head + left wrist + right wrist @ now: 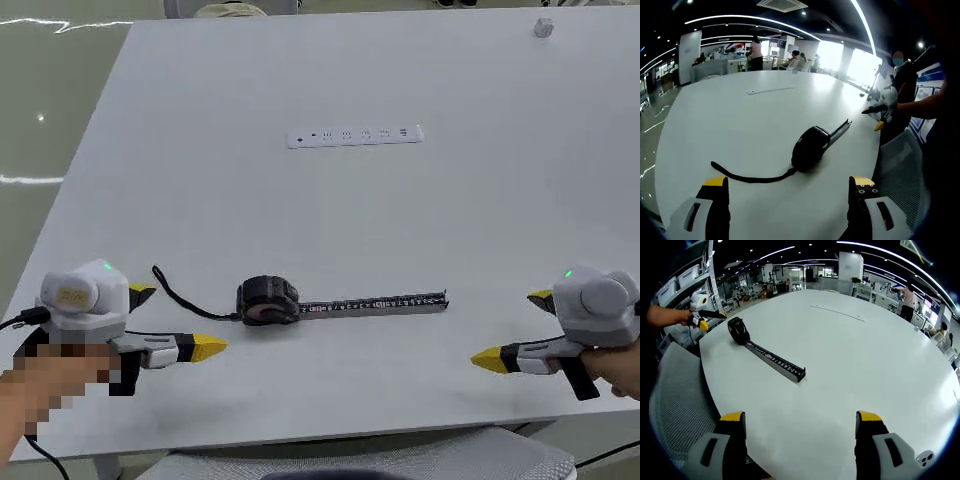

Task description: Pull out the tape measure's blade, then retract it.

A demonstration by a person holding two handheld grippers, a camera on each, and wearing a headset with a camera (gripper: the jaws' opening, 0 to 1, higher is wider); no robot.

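Tape (267, 300) lay on the white bench (400, 220), close to the edge at 6 o'clock in the head view. Its dark case rested on its side. The blade (375, 303) was drawn out flat along the bench toward 3 o'clock, its markings facing up. A black strap (185, 297) curled away from the case toward 9 o'clock. The left gripper (176, 320) hovered at 8 o'clock from the tape, apart from it, with its yellow-tipped jaws spread wide and nothing between them. The right gripper (515, 328) hung at 4 o'clock from the blade's tip, well apart from it, with its jaws likewise spread and grasping nothing. A white power strip (355, 136) lay at 12 o'clock from the tape, toward the middle of the bench.
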